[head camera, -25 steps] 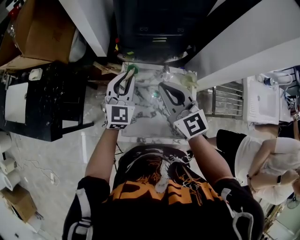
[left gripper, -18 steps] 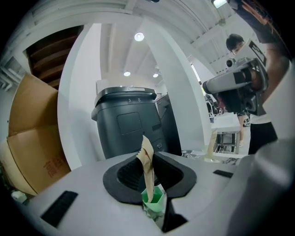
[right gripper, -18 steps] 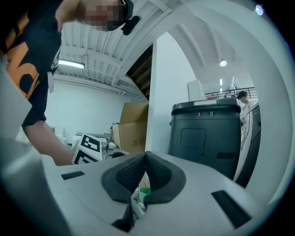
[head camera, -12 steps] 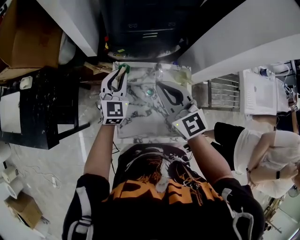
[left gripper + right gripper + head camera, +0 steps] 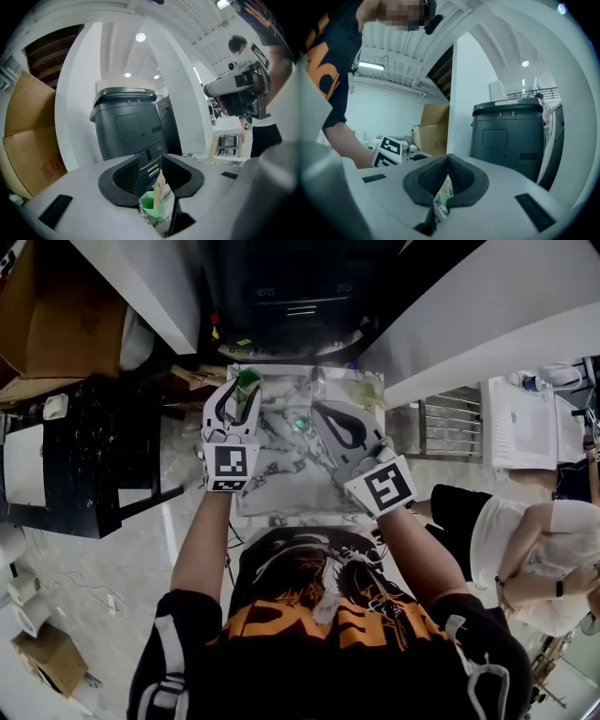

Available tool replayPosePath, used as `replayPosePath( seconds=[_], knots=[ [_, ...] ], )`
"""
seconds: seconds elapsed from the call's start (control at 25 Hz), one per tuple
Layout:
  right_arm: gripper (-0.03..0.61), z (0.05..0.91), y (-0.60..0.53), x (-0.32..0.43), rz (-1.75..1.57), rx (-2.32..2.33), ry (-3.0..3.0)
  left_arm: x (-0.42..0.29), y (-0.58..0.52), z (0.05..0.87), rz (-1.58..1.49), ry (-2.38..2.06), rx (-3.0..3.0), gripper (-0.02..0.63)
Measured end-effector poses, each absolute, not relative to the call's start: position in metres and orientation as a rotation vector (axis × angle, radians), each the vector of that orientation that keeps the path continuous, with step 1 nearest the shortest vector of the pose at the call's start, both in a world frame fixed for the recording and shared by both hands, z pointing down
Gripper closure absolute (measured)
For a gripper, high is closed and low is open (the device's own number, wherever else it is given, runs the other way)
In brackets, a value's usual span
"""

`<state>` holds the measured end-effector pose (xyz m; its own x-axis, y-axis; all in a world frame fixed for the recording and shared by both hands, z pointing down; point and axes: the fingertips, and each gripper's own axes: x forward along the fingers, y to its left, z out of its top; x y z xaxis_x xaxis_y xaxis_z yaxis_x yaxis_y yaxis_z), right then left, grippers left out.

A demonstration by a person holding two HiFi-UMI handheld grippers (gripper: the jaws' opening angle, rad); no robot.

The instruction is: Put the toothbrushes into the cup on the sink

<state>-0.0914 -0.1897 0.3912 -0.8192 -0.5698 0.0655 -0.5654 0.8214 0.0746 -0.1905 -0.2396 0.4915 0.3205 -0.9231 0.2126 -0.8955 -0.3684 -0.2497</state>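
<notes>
Left tongs (image 5: 155,172) just opened wide round toothbrush (image 5: 158,187) in corner cup (image 5: 151,207); right tongs (image 5: 447,161) closed.

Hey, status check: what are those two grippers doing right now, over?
Left gripper just opened, jaws apart around the toothbrush standing in the green cup. Right gripper shut, empty. Nothing blocking.

Overhead, two low views sharing cup (image 5: 247,379)
</notes>
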Motion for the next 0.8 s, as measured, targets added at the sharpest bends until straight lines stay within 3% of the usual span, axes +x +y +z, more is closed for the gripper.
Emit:
replayPosePath(
  seconds=[0.8],
  knots=[
    [0.565,0.358,-0.158,-0.043,-0.121,1.028,-2.951,-0.112,-0.179,0.376,-0.246,1.448,-2.526,0.459]
  ],
)
